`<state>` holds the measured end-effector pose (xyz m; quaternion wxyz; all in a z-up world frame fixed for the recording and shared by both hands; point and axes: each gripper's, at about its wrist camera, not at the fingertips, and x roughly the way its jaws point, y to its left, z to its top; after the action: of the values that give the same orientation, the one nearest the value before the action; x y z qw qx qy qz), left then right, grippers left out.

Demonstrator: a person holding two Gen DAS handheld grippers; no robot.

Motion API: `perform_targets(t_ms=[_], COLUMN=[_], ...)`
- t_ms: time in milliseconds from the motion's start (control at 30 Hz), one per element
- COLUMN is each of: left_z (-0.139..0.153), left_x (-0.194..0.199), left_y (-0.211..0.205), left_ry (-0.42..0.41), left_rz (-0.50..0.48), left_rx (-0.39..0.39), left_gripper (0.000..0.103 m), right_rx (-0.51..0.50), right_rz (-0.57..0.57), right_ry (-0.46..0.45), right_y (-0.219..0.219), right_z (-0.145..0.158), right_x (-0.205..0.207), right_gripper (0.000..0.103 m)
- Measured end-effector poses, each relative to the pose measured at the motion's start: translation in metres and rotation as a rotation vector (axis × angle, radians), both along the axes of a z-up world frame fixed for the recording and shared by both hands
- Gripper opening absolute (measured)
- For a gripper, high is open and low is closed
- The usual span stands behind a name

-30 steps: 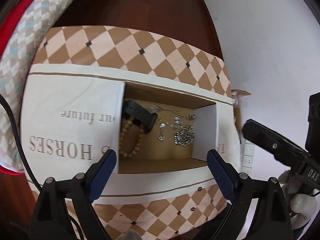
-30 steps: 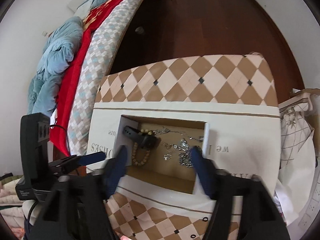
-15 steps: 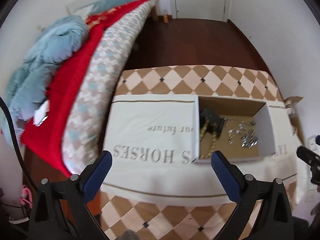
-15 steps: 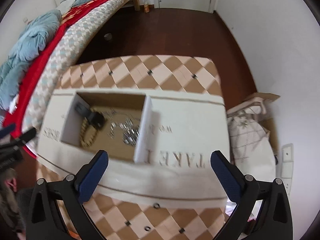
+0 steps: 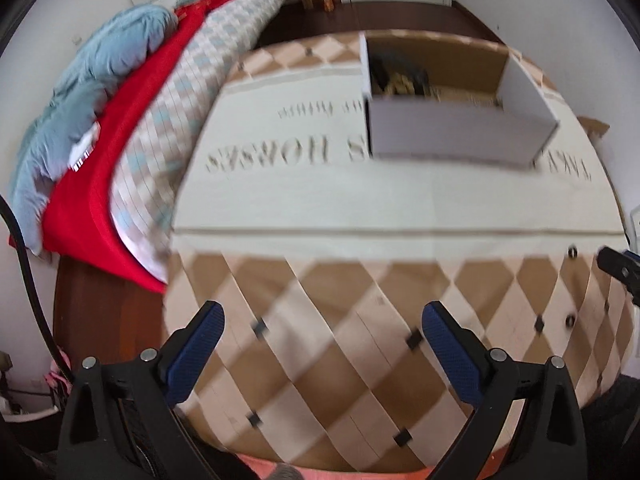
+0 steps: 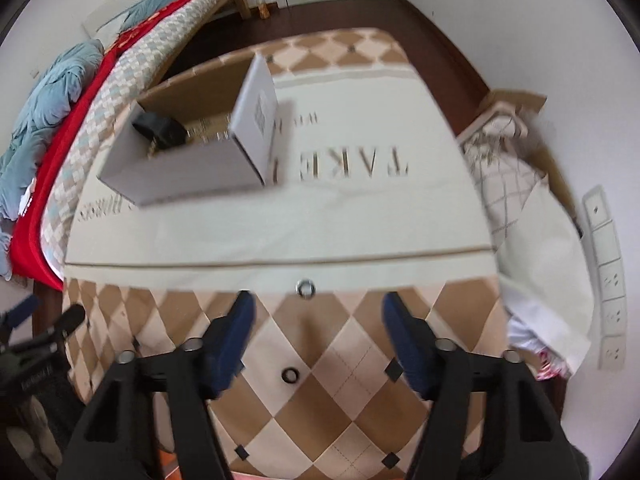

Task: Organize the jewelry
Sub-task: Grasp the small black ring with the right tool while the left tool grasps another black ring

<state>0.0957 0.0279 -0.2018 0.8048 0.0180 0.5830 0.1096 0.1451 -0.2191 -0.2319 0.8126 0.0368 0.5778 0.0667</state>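
Observation:
An open white cardboard box (image 5: 460, 136) stands on the cloth-covered table, far from both grippers; it also shows in the right wrist view (image 6: 192, 168). Inside it I see a black watch-like band (image 6: 160, 130), wooden beads (image 5: 400, 80) and silver chains (image 6: 208, 134), mostly hidden by the box wall. My left gripper (image 5: 322, 316) is open and empty over the table's near edge. My right gripper (image 6: 318, 308) is open and empty, just short of a small ring (image 6: 305, 288) lying on the cloth; another dark ring (image 6: 289, 375) lies between its fingers.
The table cloth (image 5: 360, 208) is cream with printed letters and a diamond-patterned border. A bed (image 5: 120, 100) with red and blue bedding lies to the left. A wall and a power strip (image 6: 608, 272) are at the right, with a bag (image 6: 520, 168) beside the table.
Both grippers have pulled back from over the box to the table's near edge and dropped lower. The box now sits far ahead. Both stay open and empty.

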Motion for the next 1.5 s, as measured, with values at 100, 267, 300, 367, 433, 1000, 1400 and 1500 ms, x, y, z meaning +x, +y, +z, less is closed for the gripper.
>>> perform_targets(t_ms=[100,267,300,367,433,1000,1400,1500], left_z=[-0.008,-0.015,-0.016,-0.018,-0.020,-0.036,-0.038,-0.038], left_x=[-0.004,0.002,0.004,0.006,0.008,0.004,0.014,0.021], left_y=[-0.015,-0.030,-0.031,-0.035,-0.041,-0.186,-0.142,-0.103], left_ry=[0.004,0.001,0.001,0.001,0.005,0.076,0.067,0.068], left_rz=[-0.026,-0.050,-0.054,-0.063,-0.074,-0.411,-0.348,-0.272], left_rx=[0.034,0.088,0.094,0.109,0.101,-0.115,-0.041,-0.025], left_gripper=[0.101,0.101,0.101,0.101,0.101,0.066,0.010,0.010], right_rx=[0.005,-0.029,-0.053,-0.121,-0.111,0.039,0.119,0.136], right_rz=[0.024,0.093,0.106,0.134,0.134,-0.103,-0.067,-0.027], right_ry=[-0.008,0.006,-0.028,-0.055,-0.057,-0.028,-0.046,-0.044], right_y=[0.004,0.022,0.025,0.033,0.032,-0.090,-0.071,-0.050], right_z=[-0.013,-0.034,-0.033,-0.036,-0.035,-0.004,0.004,0.001], right_x=[0.003,0.008,0.007,0.005,0.006,-0.010,-0.007,0.000], right_gripper=[0.061,0.039,0.034,0.014,0.000,0.000,0.002,0.017])
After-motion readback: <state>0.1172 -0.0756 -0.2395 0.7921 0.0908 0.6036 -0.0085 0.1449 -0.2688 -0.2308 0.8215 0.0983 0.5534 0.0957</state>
